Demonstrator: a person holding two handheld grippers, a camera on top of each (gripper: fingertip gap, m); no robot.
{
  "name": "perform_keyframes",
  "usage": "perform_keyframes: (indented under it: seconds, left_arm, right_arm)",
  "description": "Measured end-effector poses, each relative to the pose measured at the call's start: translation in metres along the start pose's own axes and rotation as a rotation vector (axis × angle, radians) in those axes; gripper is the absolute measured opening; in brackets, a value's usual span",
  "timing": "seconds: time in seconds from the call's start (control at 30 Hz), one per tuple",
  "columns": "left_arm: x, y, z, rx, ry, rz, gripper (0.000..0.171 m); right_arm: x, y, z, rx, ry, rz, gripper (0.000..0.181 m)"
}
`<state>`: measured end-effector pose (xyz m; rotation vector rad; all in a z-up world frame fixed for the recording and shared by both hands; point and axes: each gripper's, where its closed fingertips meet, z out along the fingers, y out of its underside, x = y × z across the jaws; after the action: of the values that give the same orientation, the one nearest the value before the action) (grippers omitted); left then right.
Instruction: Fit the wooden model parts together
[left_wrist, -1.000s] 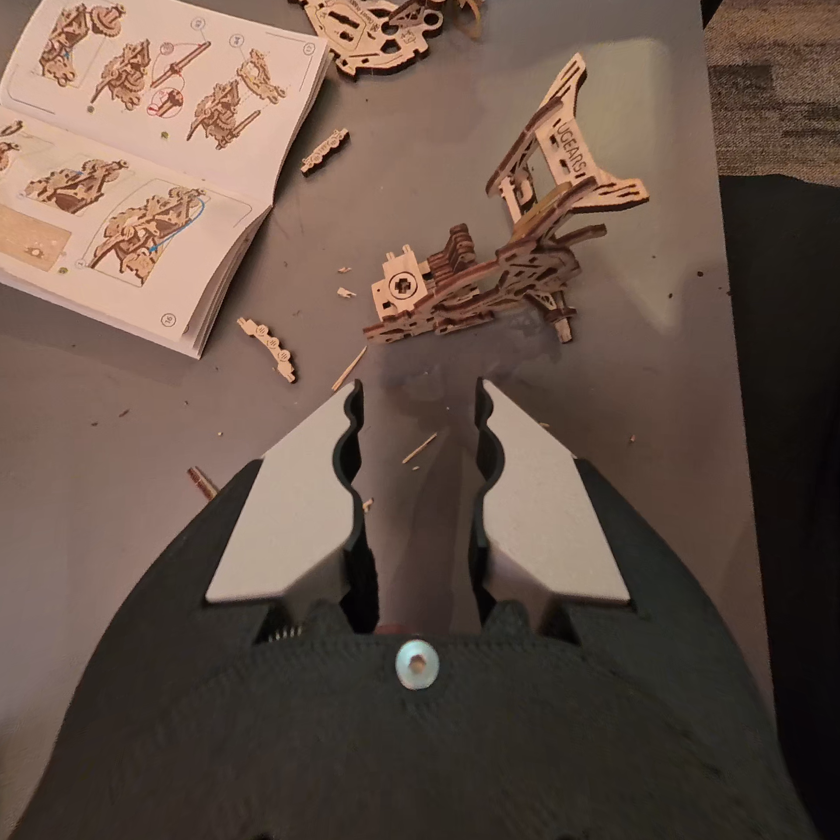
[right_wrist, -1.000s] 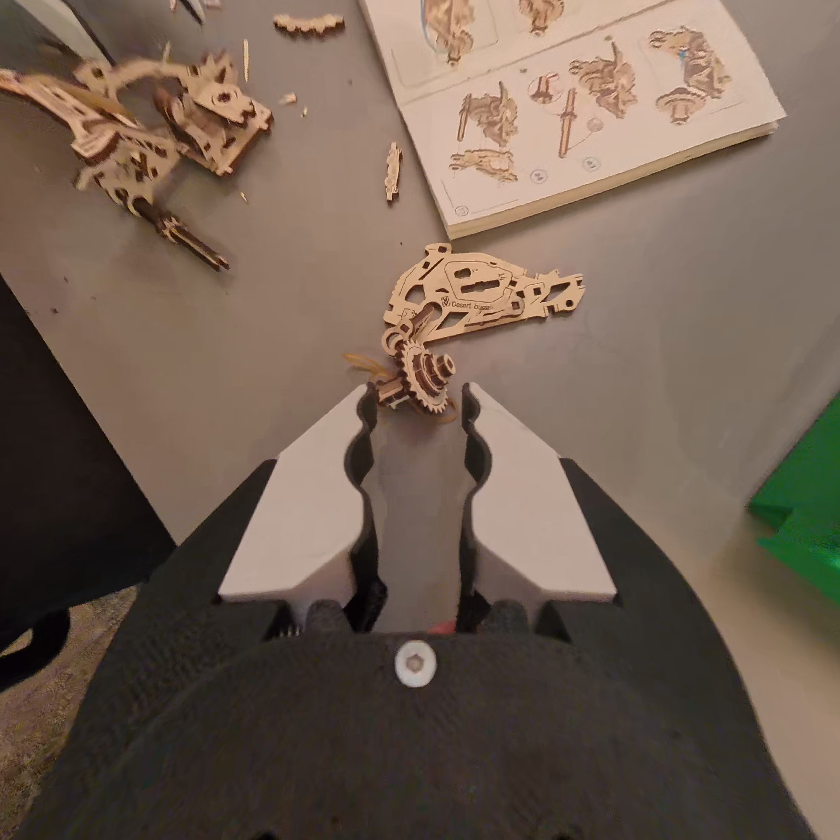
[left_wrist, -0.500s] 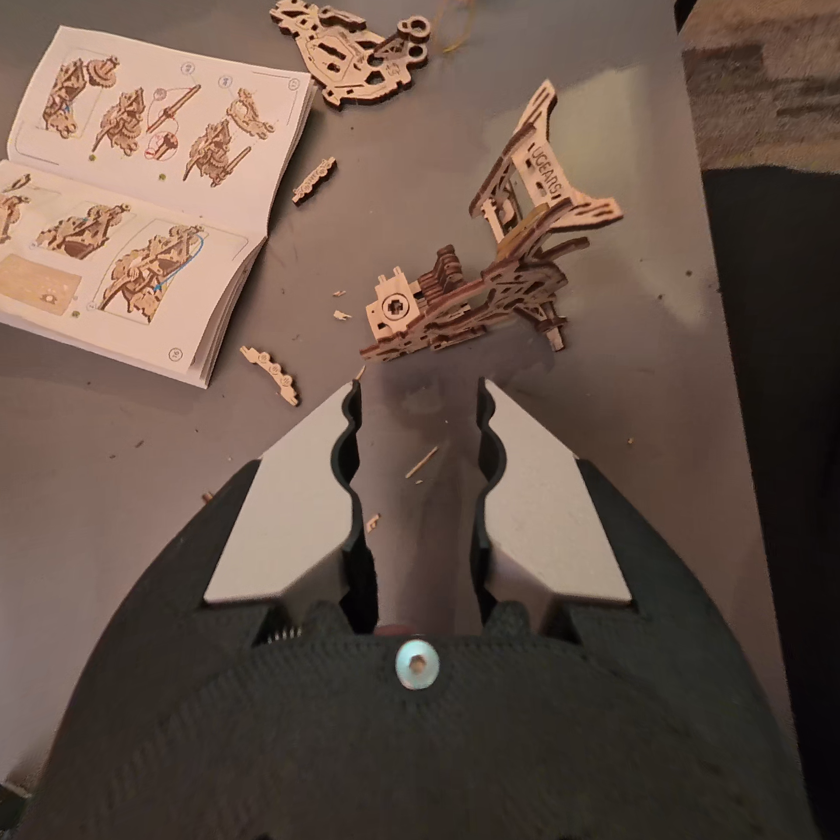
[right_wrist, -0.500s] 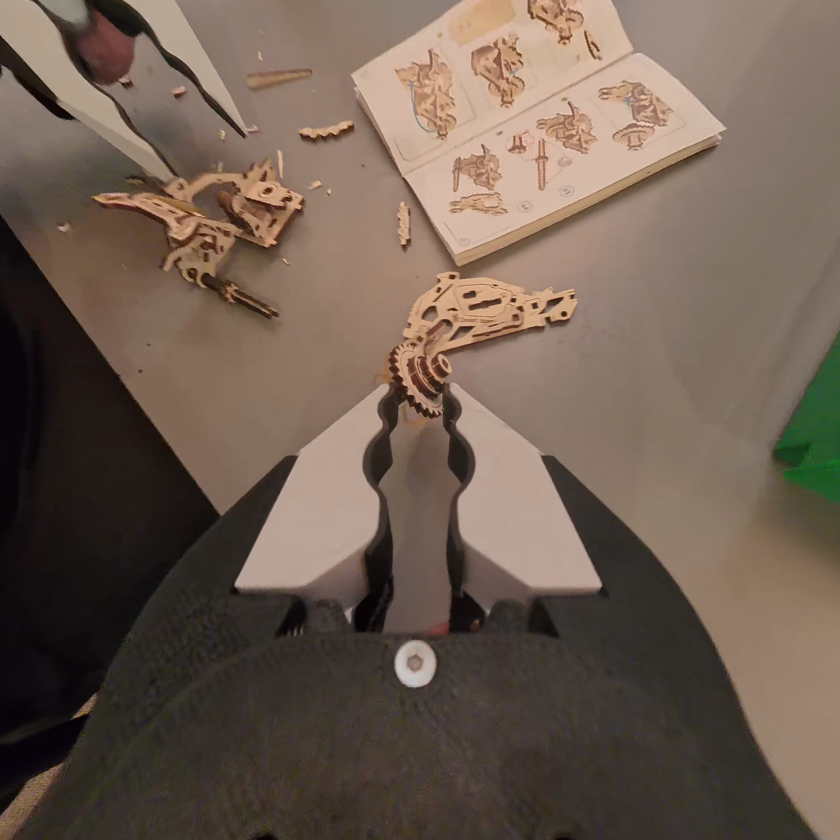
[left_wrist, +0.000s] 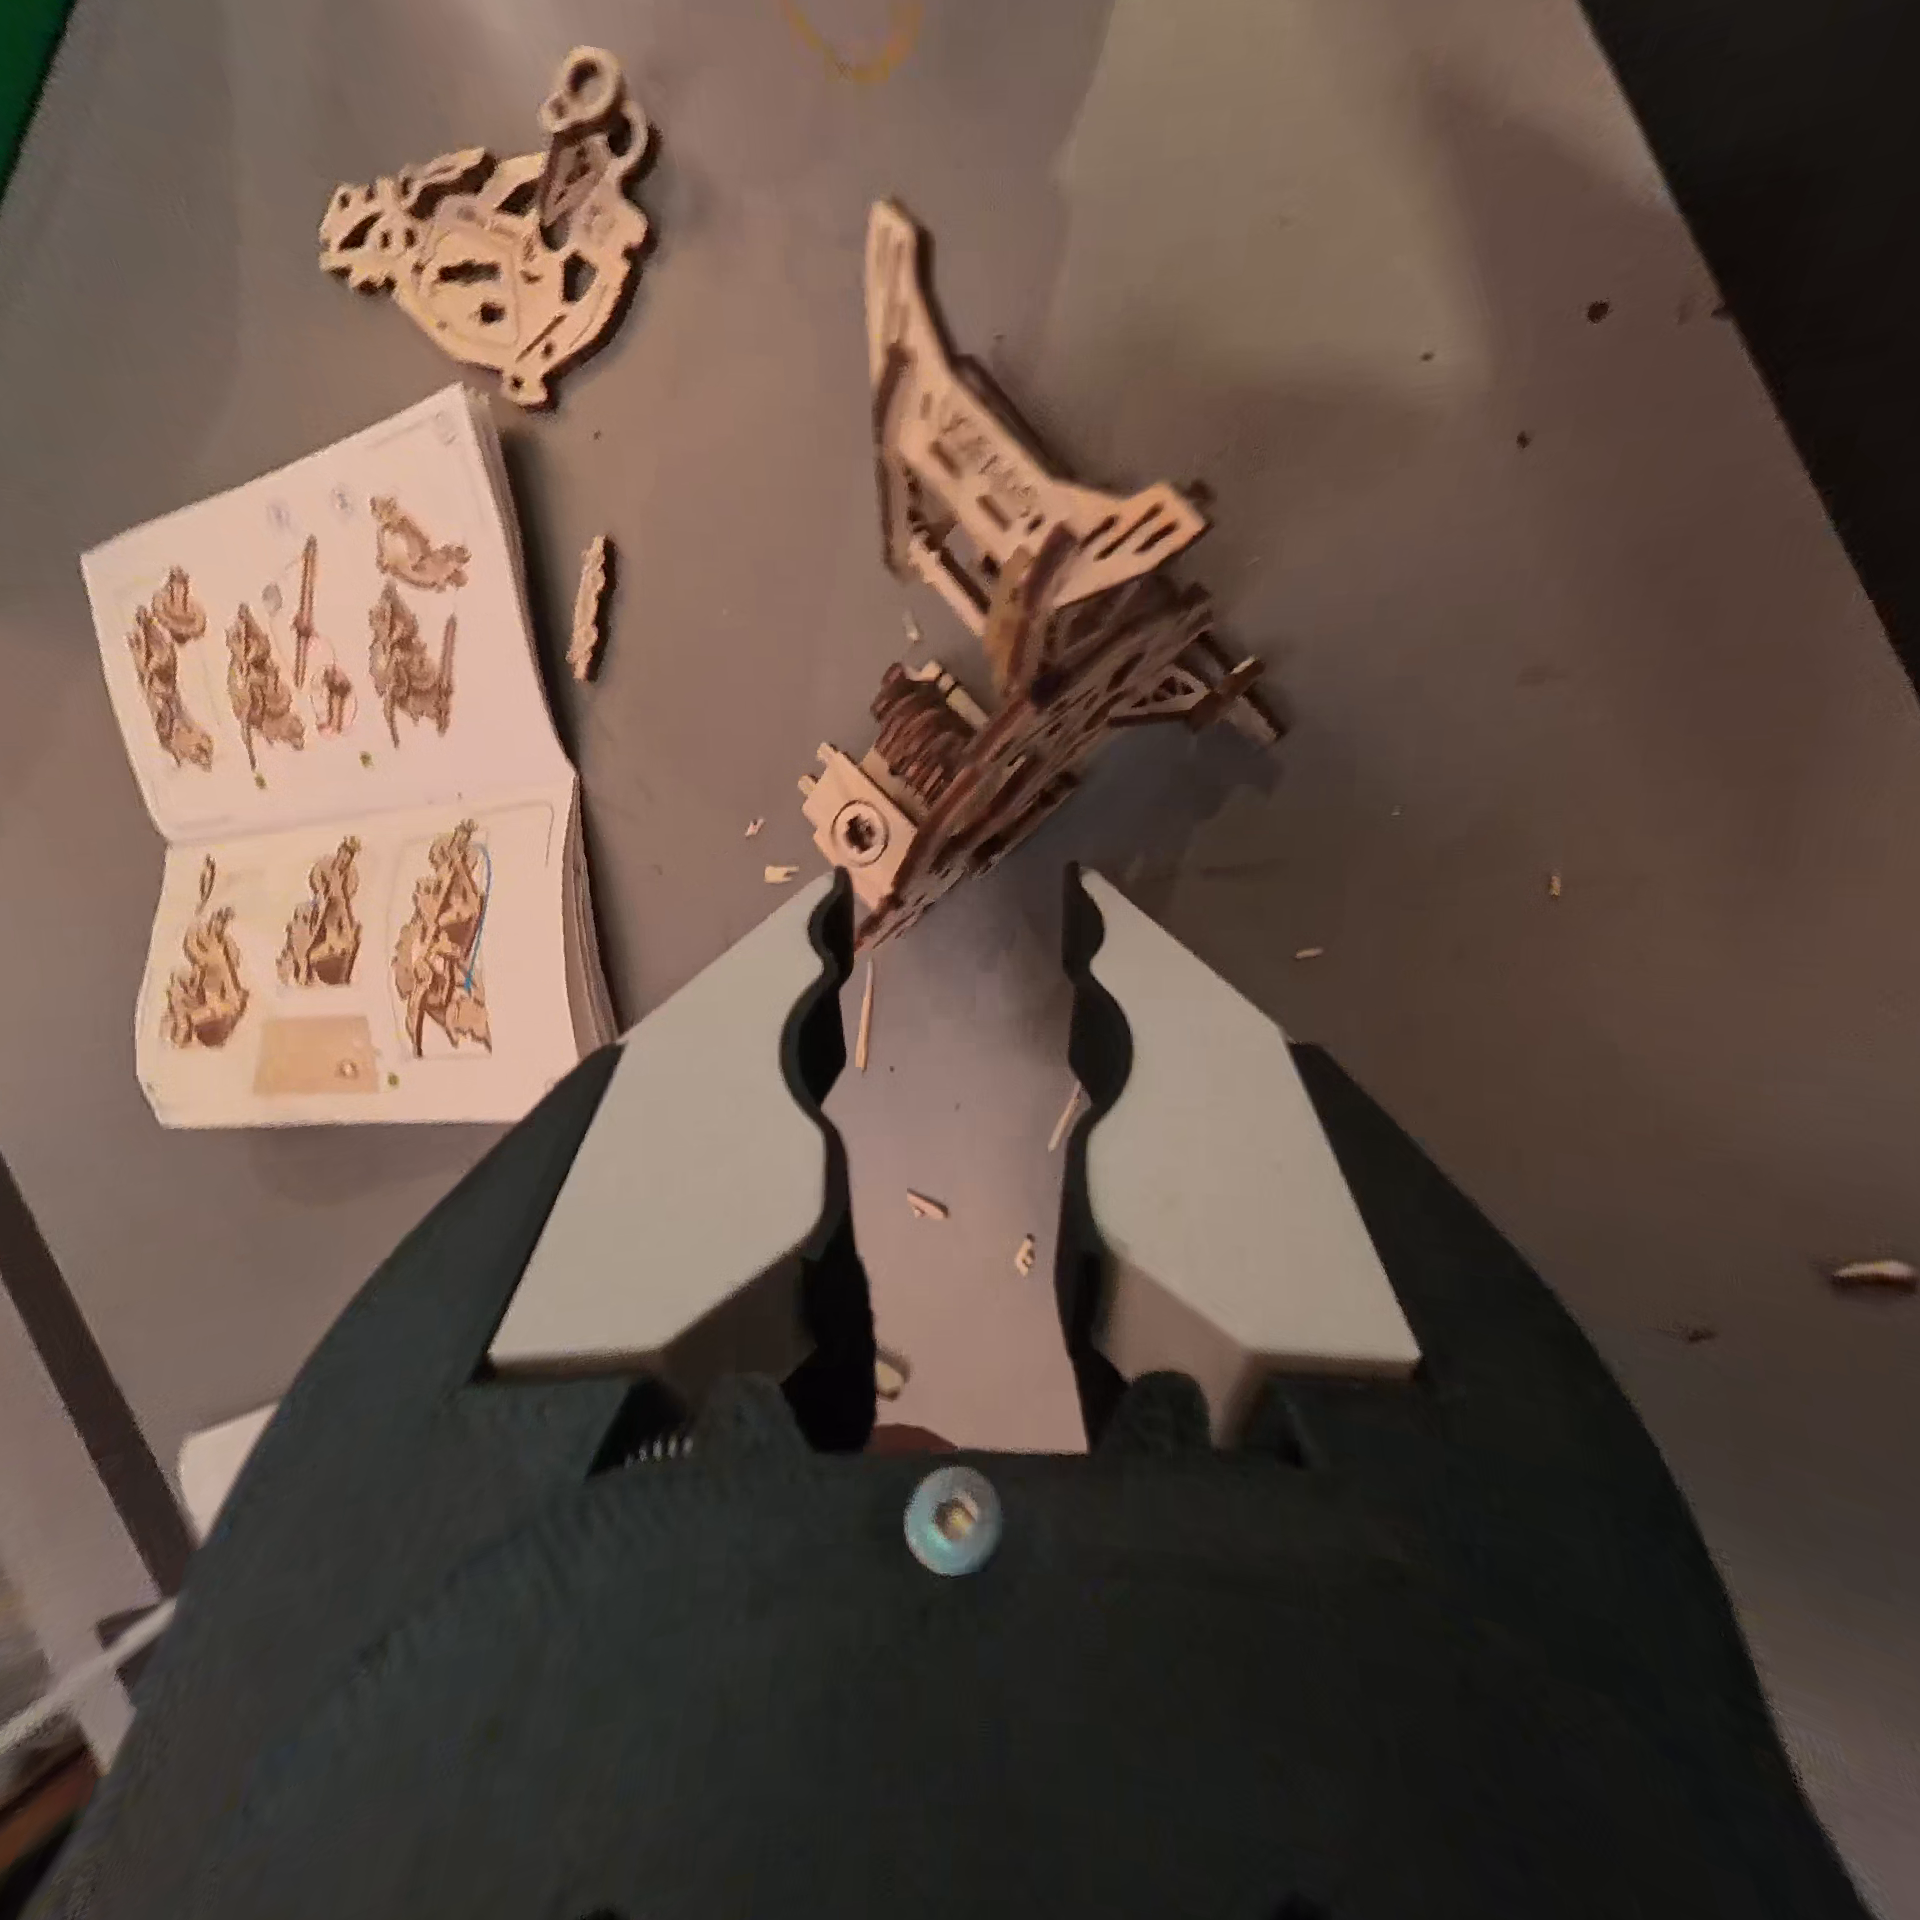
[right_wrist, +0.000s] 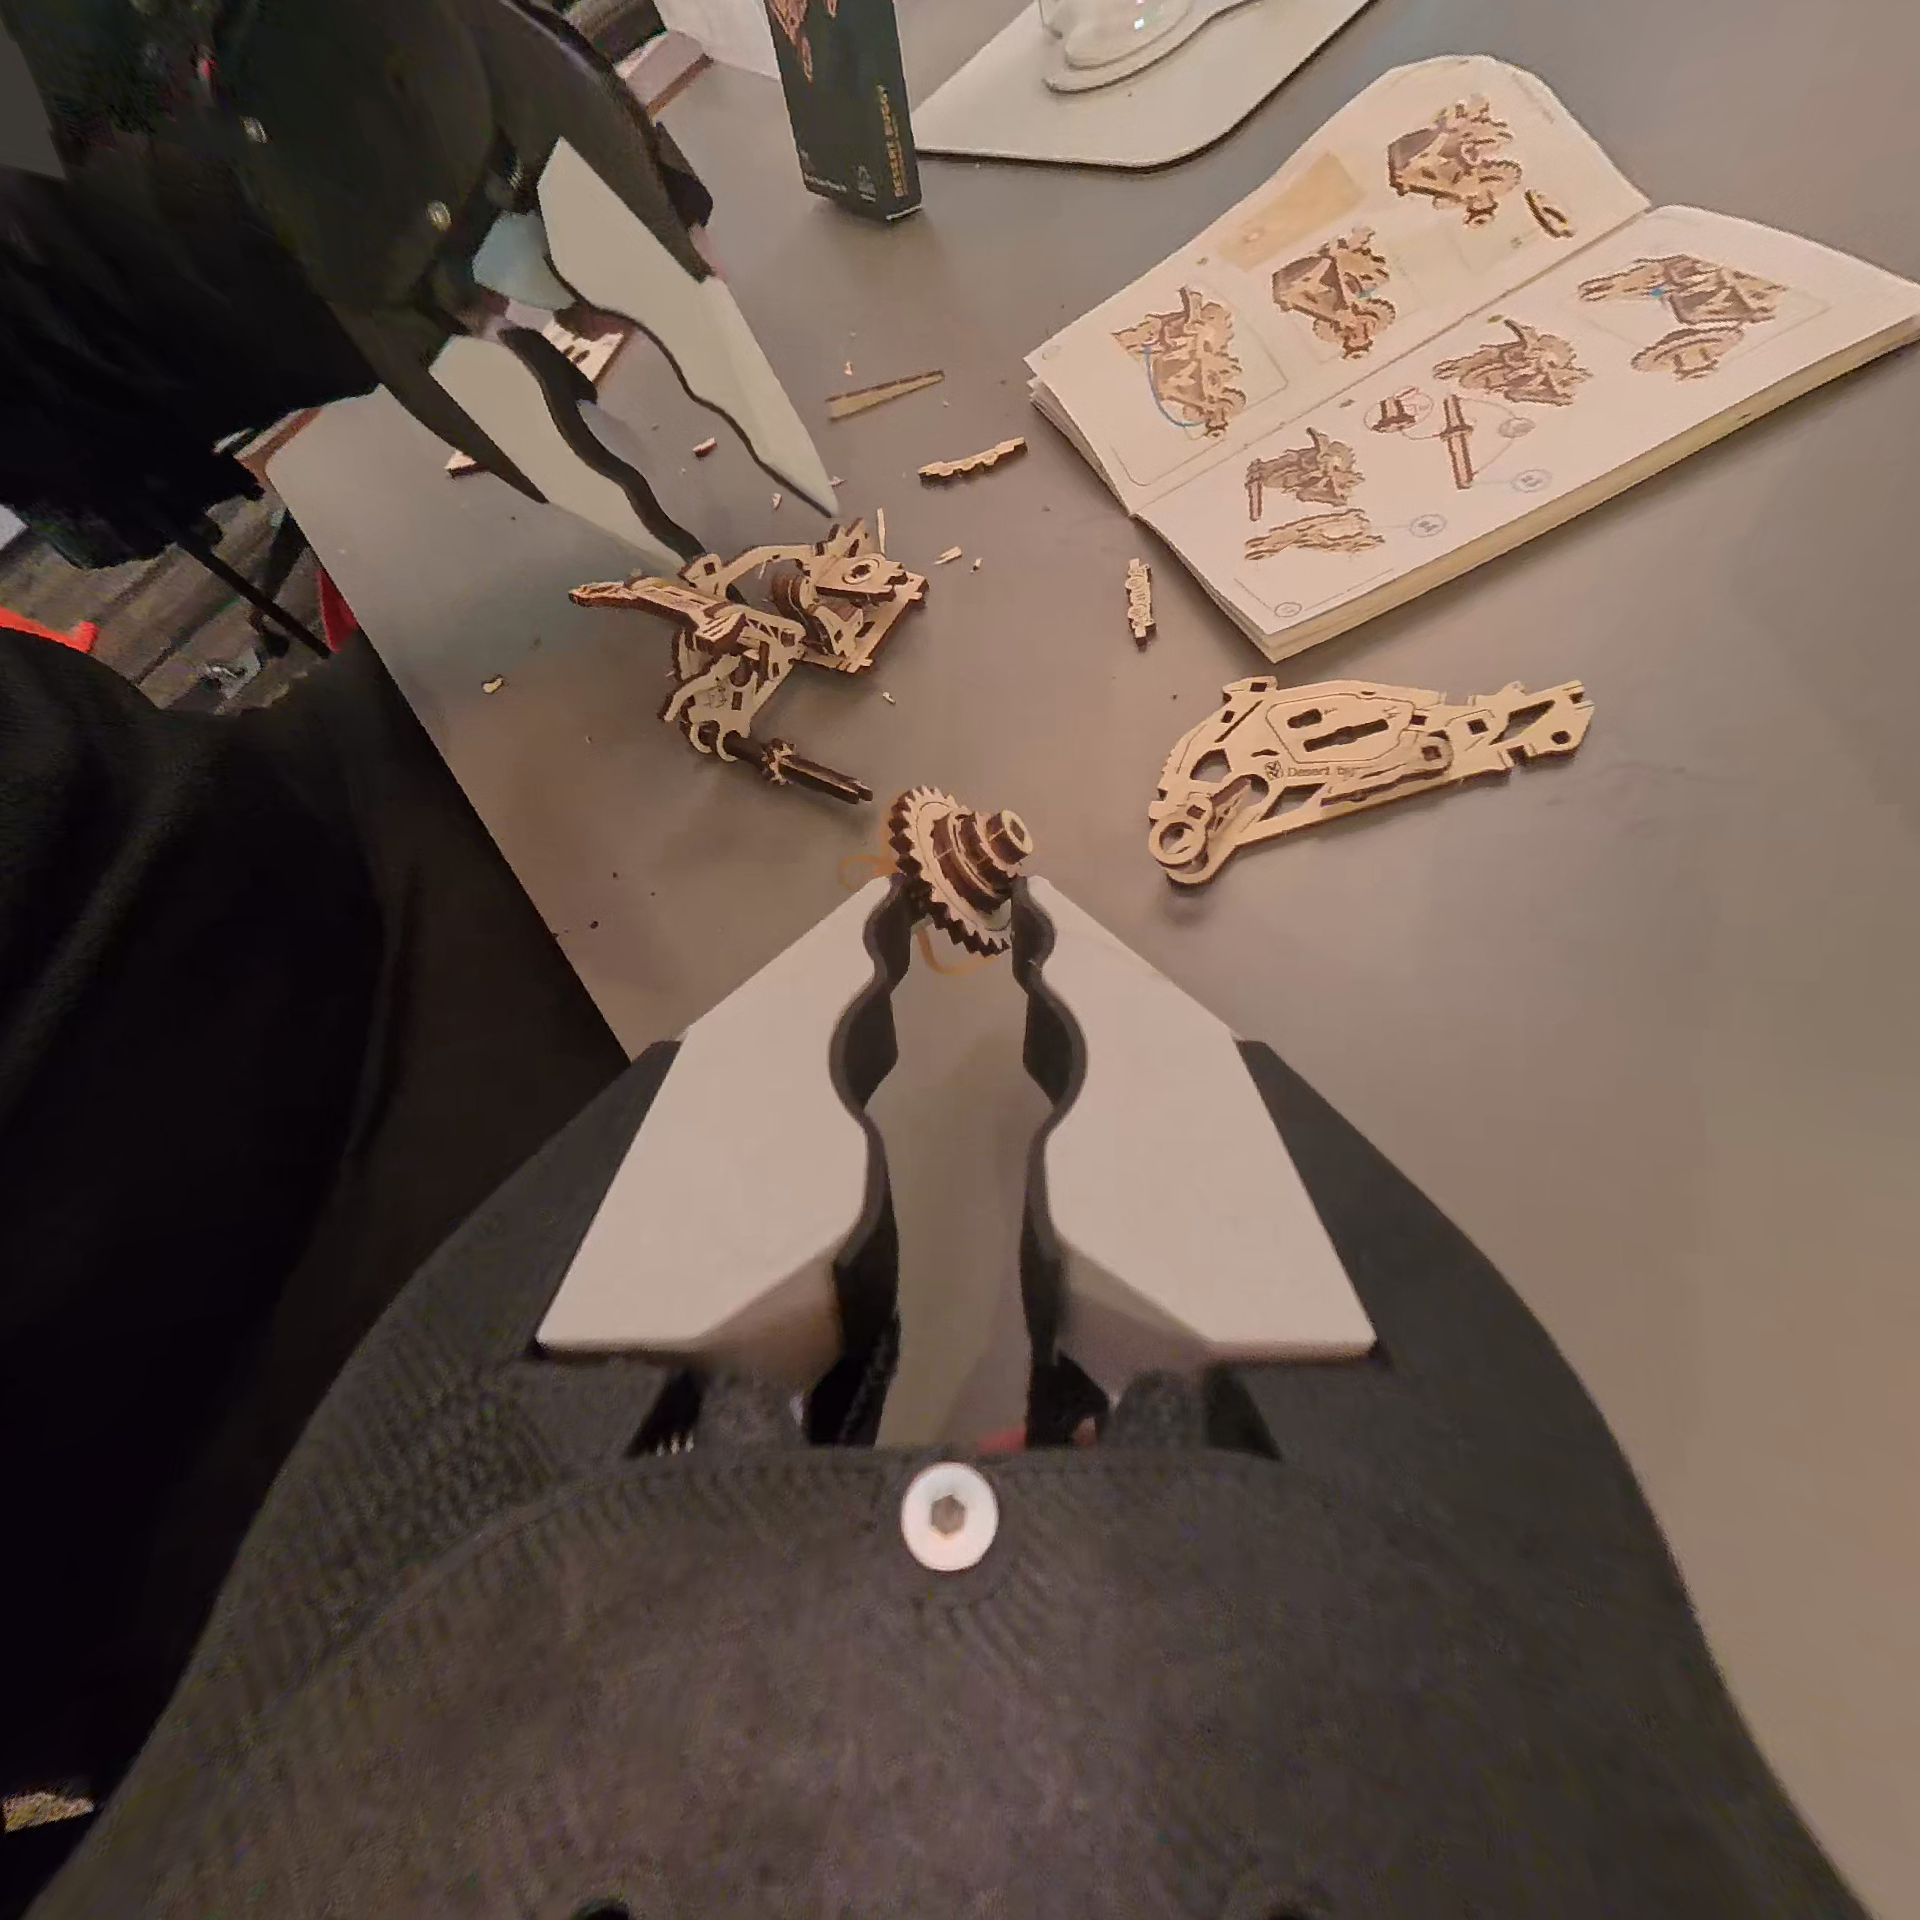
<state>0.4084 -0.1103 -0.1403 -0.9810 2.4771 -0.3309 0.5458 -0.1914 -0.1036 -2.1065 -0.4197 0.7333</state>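
A part-built wooden model frame (left_wrist: 1023, 686) lies on the grey table (left_wrist: 1403, 582); it also shows in the right wrist view (right_wrist: 764, 634). My left gripper (left_wrist: 956, 883) is open, its tips just short of the frame's near end; it appears in the right wrist view (right_wrist: 769, 520) above the frame. My right gripper (right_wrist: 951, 894) is shut on a small wooden gear assembly (right_wrist: 961, 857) and holds it above the table, a thin elastic band hanging from it. A flat wooden side panel (right_wrist: 1361, 764) lies to its right, also in the left wrist view (left_wrist: 499, 270).
An open instruction booklet (right_wrist: 1455, 343) (left_wrist: 332, 779) lies on the table. Small loose wooden strips (right_wrist: 1140, 603) (right_wrist: 971, 457) and splinters are scattered about. A dark box (right_wrist: 847, 104) and a white base (right_wrist: 1122, 94) stand at the far side. The table edge runs near the frame. The tips of one gripper are about 15 centimetres away from the tips of the other.
My right gripper closed on the gear assembly and lifted it off the table, away from the flat panel. My left gripper moved closer to the frame, staying open.
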Motion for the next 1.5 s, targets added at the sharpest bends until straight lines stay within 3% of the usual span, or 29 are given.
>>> perform_keyframes:
  seconds: [0.2, 0.43, 0.77, 1.1, 1.3, 1.5]
  left_arm:
    - [0.005, -0.008, 0.007, 0.002, 0.002, 0.087, 0.011]
    - [0.008, -0.013, 0.007, 0.056, -0.126, 0.127, 0.001]
    - [0.004, -0.014, 0.003, 0.082, -0.321, 0.112, 0.001]
    - [-0.034, -0.052, -0.061, 0.13, -0.655, 0.256, 0.001]
    - [-0.045, -0.079, -0.103, 0.243, -0.715, 0.262, 0.001]
    - [-0.049, -0.093, -0.124, 0.322, -0.69, 0.251, 0.001]
  right_arm:
    - [-0.002, 0.0, 0.004, 0.015, -0.017, 0.002, 0.016]
    - [-0.006, 0.003, 0.009, 0.025, -0.039, 0.013, 0.016]
    - [-0.007, -0.007, 0.009, 0.063, -0.04, 0.021, 0.016]
    - [-0.023, -0.057, -0.005, 0.153, 0.009, -0.152, 0.016]
    - [-0.037, -0.103, -0.013, 0.18, 0.056, -0.328, 0.016]
    - [-0.058, -0.134, -0.009, 0.208, 0.031, -0.471, 0.016]
